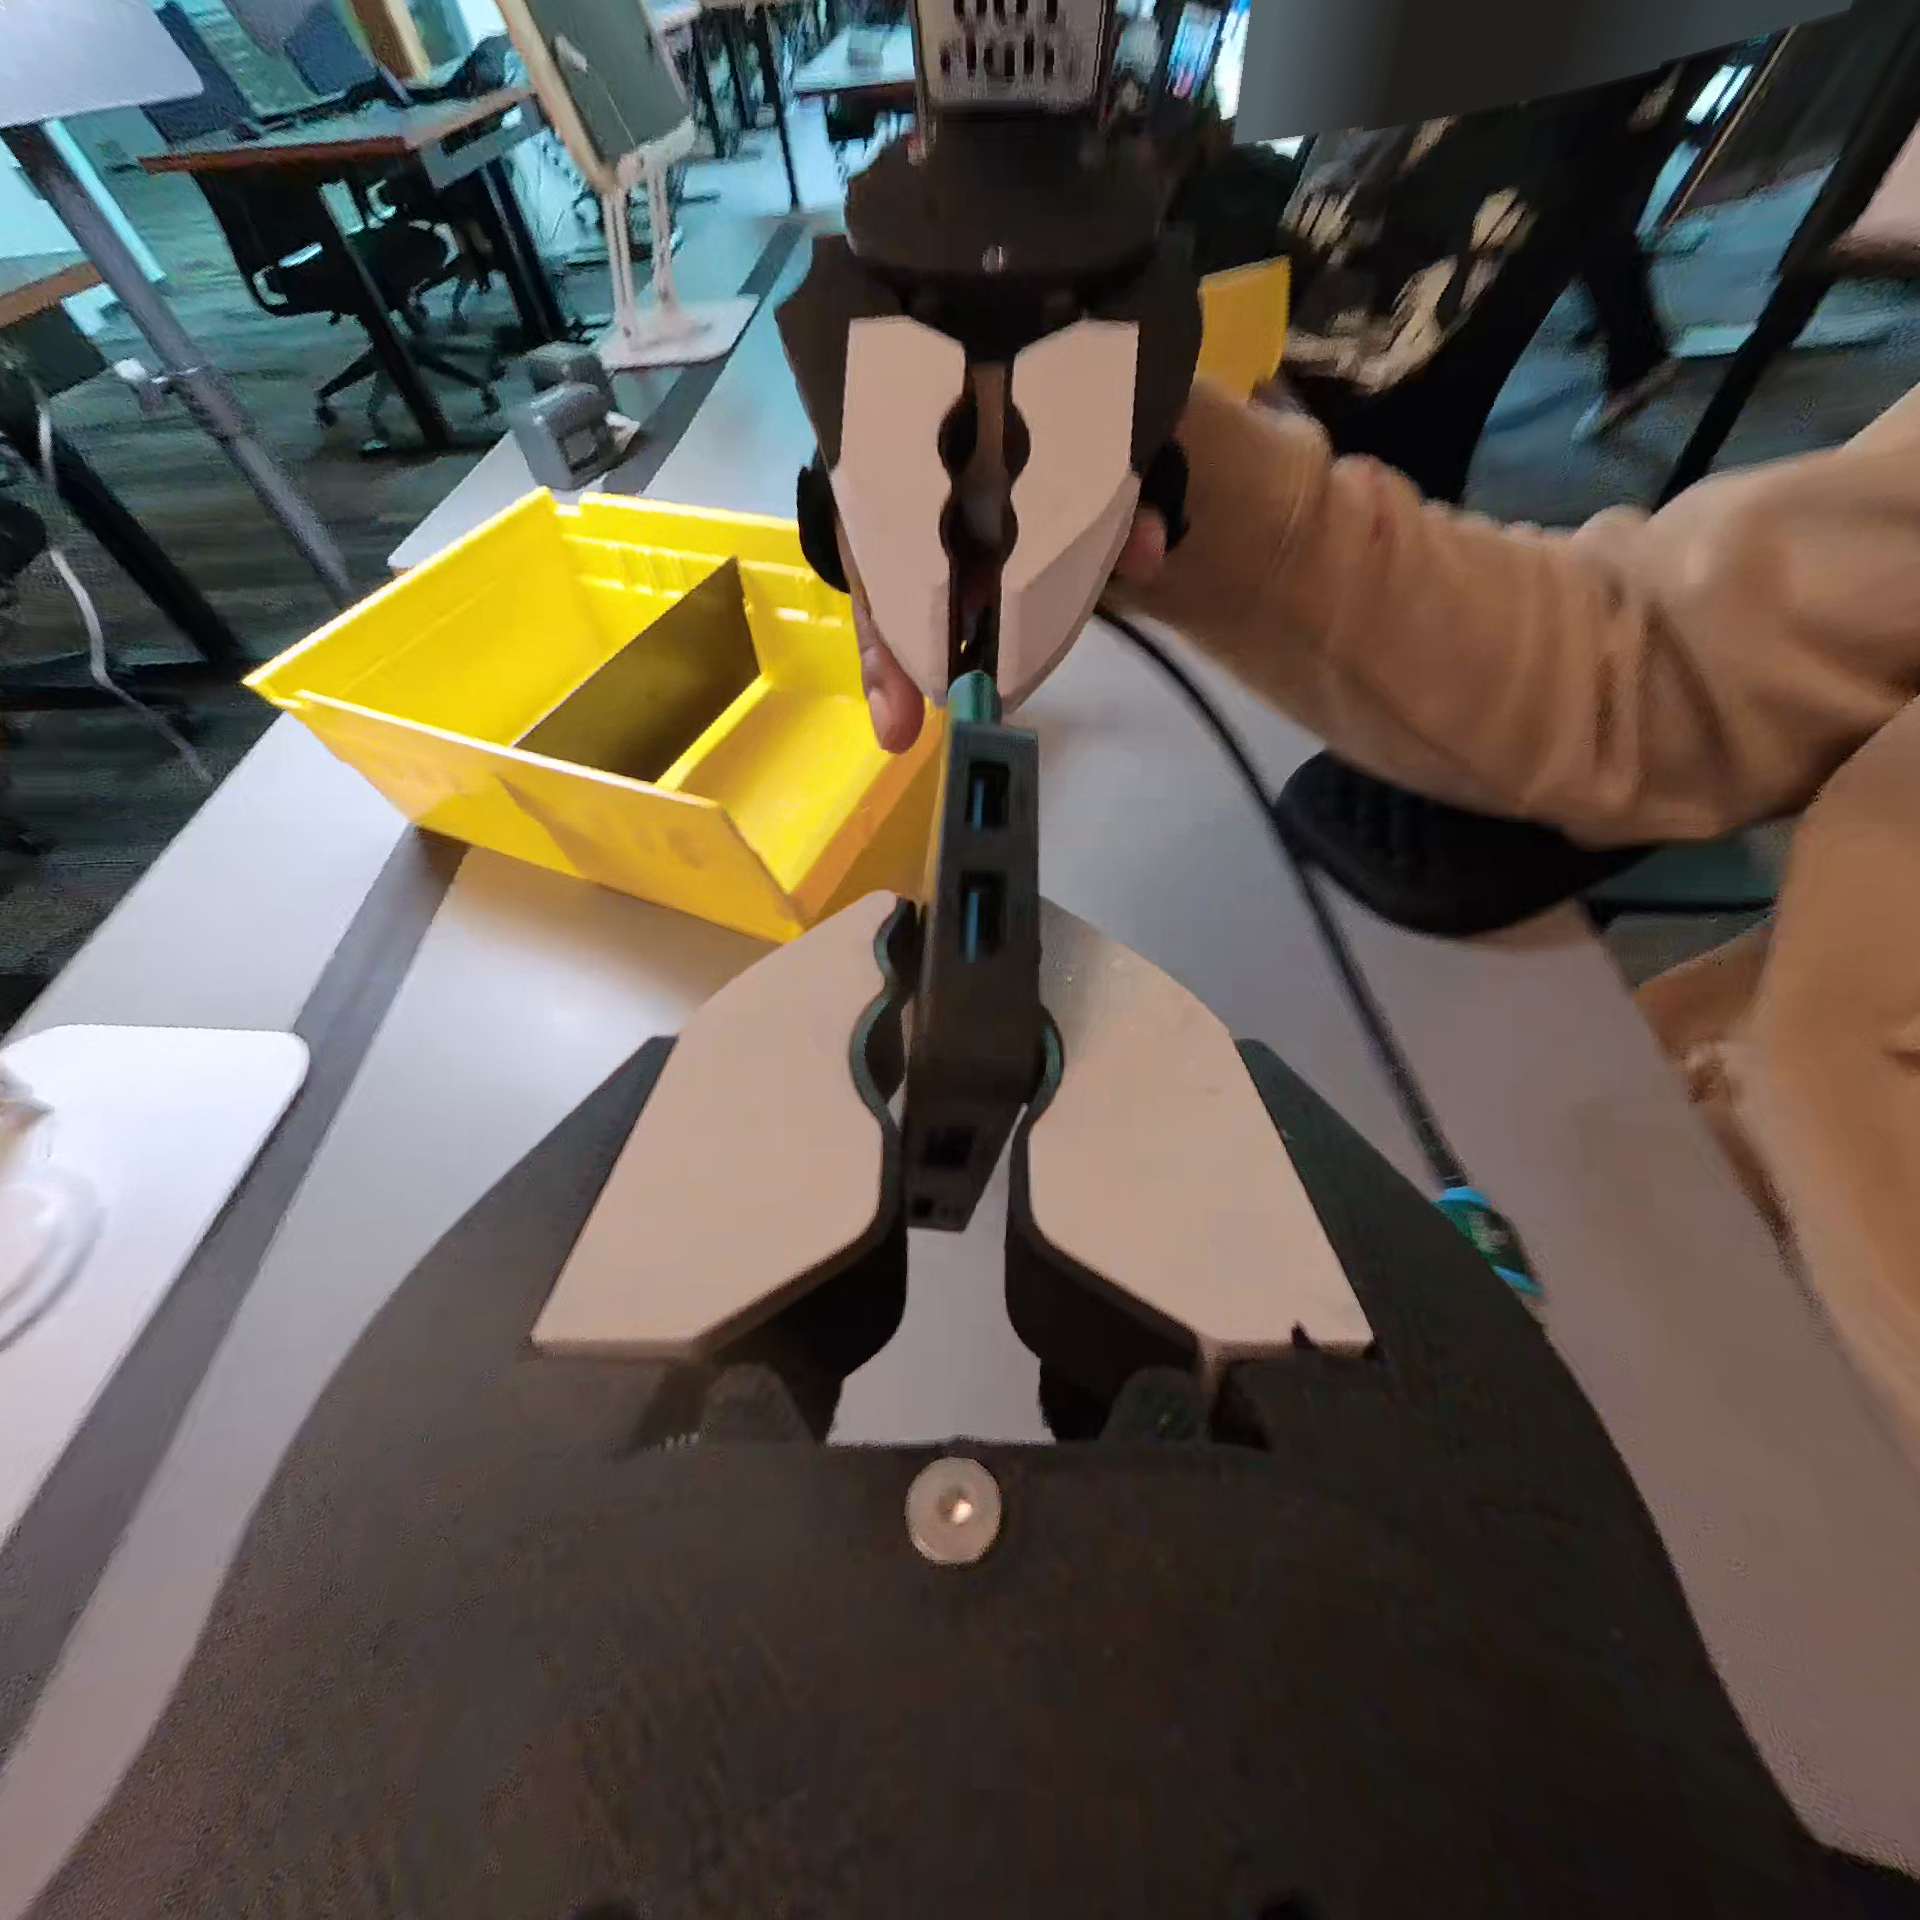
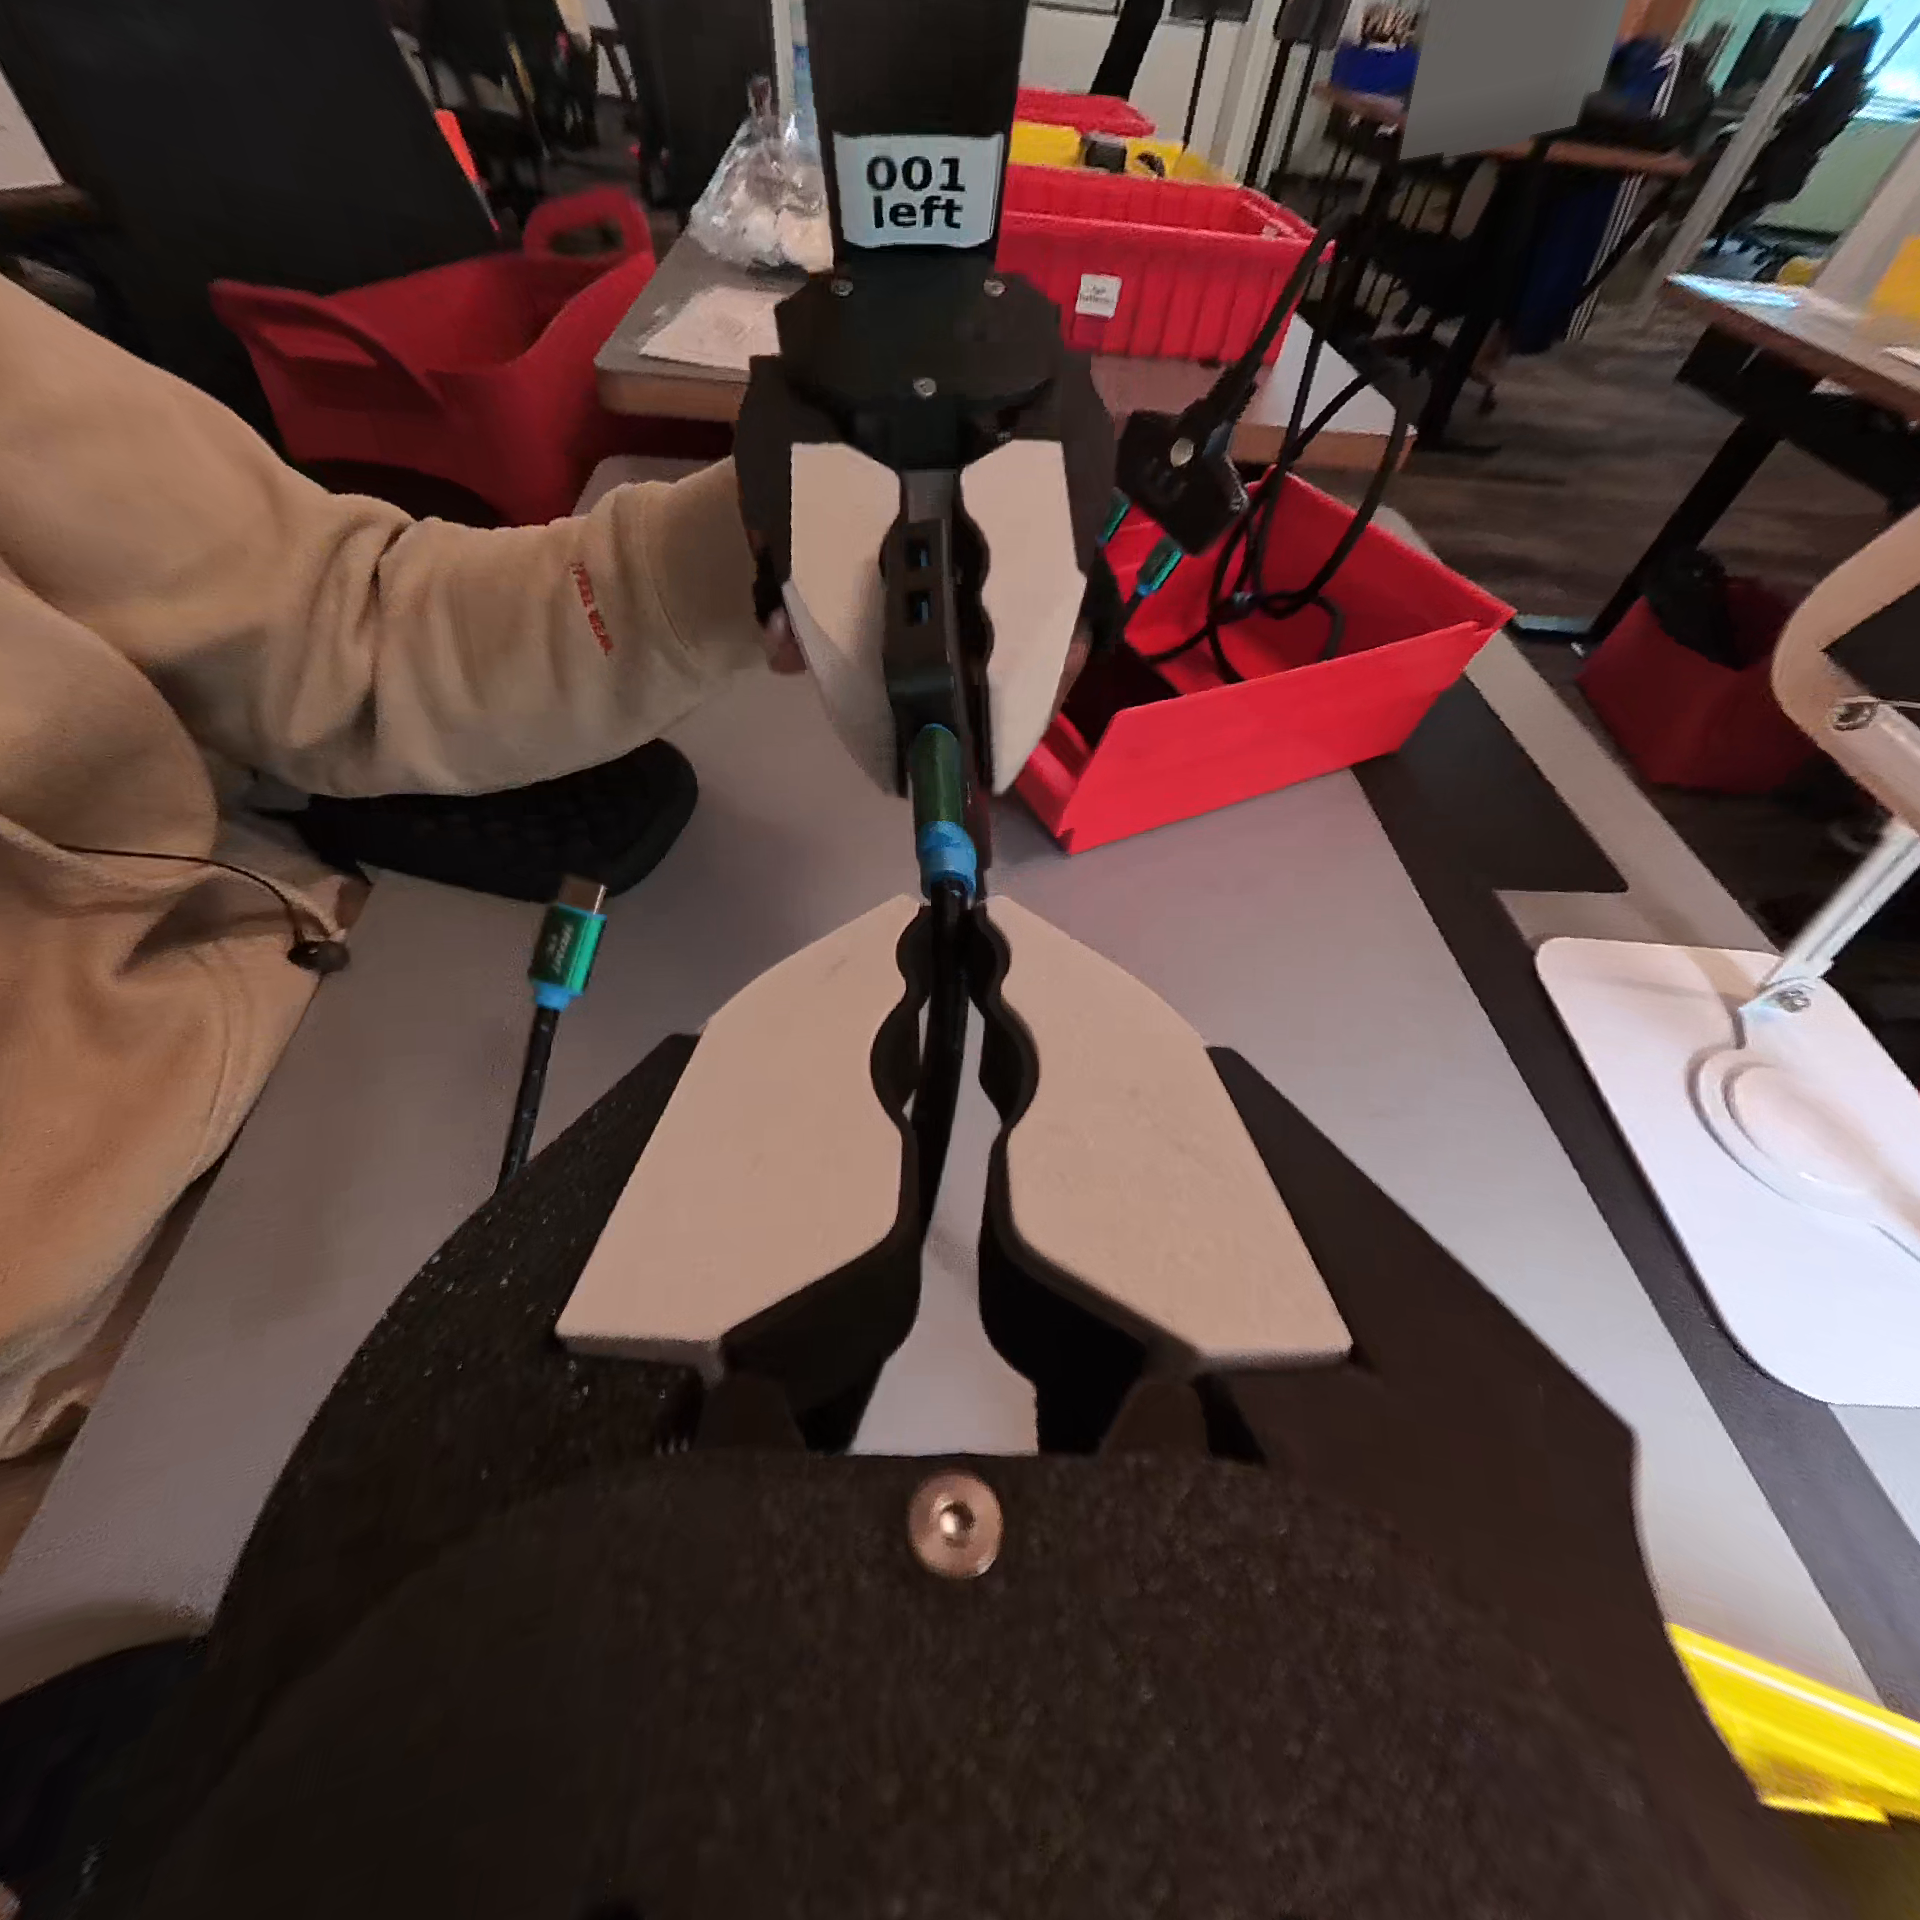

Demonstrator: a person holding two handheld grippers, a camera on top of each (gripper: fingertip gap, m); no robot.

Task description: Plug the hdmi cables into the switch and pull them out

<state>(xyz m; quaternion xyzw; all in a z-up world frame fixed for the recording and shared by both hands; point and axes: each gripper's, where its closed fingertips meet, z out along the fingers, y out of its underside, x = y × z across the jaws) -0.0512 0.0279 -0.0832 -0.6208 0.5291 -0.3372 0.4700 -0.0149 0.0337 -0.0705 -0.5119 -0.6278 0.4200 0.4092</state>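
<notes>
My left gripper [image 1: 966,914] is shut on a black switch [image 1: 982,894] held on edge above the table, its blue ports facing up. My right gripper [image 2: 951,909] is shut on a black HDMI cable [image 2: 940,1039] just behind its green plug [image 2: 935,774]. The plug sits in the far end of the switch [image 2: 920,634]. In the left wrist view the right gripper [image 1: 971,665] faces me, with the green plug [image 1: 975,694] at the switch's end. The left gripper [image 2: 940,769] shows opposite in the right wrist view. A second green HDMI plug [image 2: 566,940] lies loose on the table.
A yellow bin [image 1: 582,717] with a dark divider stands to the left of the switch. A red bin [image 2: 1278,675] holds more black cables. A white lamp base [image 2: 1745,1122] sits at the right. Beige sleeves [image 1: 1558,623] reach in. A black cable [image 1: 1340,935] trails over the grey table [image 1: 582,997]. The grippers' ends are close to 5 centimeters from one another.
</notes>
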